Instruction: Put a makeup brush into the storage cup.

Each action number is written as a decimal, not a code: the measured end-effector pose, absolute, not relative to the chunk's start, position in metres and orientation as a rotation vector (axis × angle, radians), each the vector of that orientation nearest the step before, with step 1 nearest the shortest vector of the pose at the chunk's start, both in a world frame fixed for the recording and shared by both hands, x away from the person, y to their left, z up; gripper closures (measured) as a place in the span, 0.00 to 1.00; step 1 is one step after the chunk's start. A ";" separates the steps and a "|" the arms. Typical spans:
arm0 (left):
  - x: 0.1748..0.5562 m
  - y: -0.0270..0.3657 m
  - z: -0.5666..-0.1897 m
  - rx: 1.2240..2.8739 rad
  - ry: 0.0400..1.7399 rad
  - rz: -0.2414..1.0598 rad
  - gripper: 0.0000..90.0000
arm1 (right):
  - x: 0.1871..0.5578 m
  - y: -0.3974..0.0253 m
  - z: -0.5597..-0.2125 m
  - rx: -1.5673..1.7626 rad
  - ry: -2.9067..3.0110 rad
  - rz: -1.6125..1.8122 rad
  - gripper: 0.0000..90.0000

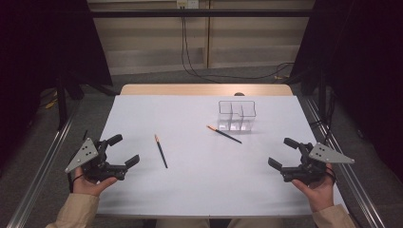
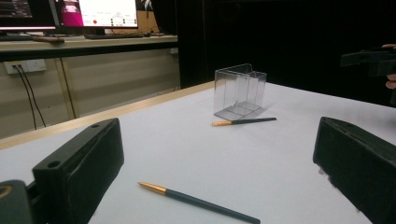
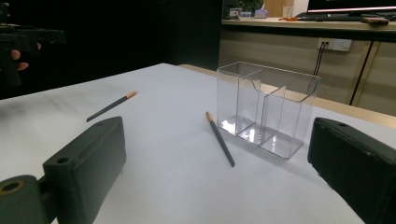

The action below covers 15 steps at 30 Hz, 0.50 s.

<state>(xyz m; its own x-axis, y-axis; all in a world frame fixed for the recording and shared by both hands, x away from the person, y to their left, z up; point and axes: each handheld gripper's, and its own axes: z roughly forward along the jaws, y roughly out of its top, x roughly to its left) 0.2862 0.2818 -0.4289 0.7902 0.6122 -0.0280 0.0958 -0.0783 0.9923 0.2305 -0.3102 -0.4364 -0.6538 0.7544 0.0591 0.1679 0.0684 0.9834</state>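
A clear holder (image 1: 237, 115) stands near the worktop's (image 1: 199, 185) far edge. One pencil (image 1: 224, 135) lies just before it, another (image 1: 161, 151) toward the left. The left gripper (image 1: 122, 149) and right gripper (image 1: 283, 153) hover at the near corners, fingers apart, empty.

One overhead camera, two low cameras riding the tongs.

The high view looks forward and down from the near edge over the whole white worktop (image 1: 199, 161). The left gripper view sits low at the near left, facing far and right; the right gripper view sits low at the near right, facing far and left. All three share the clear divided holder (image 1: 237, 114) (image 2: 239, 91) (image 3: 266, 107).
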 end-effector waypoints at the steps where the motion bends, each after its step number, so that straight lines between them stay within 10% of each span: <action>1: 0.286 0.282 -0.429 1.614 0.575 0.469 0.02 | 0.230 -0.310 -0.436 0.914 1.877 1.622 0.04; 15: 0.293 0.275 -0.426 1.598 0.596 0.458 0.02 | 0.229 -0.310 -0.435 0.904 1.875 1.626 0.04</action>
